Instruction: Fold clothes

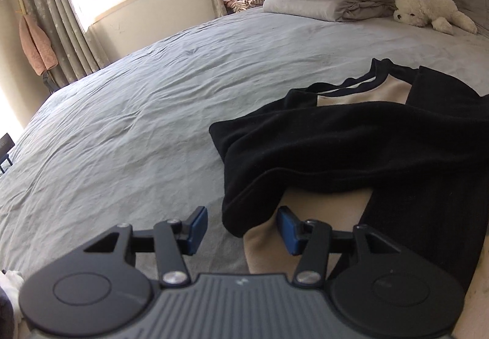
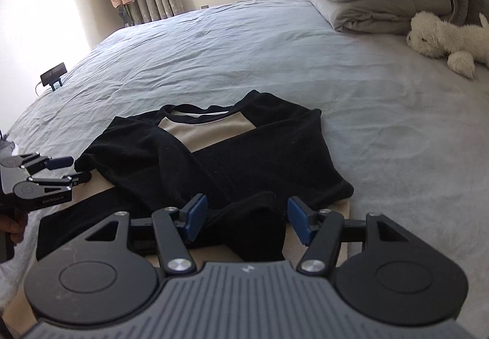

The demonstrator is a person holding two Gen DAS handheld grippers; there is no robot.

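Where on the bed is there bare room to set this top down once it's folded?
The widest bare patch of sheet lies between the black and beige top and the window wall. There is more bare sheet between the top and the plush dog. The far corner is crowded by the stacked quilts. Both grippers, left and right, hang open at the near edge.

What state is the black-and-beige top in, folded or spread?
Partly folded: both black sleeves lie crossed over the top, collar and beige panel exposed, hem end not yet folded up.
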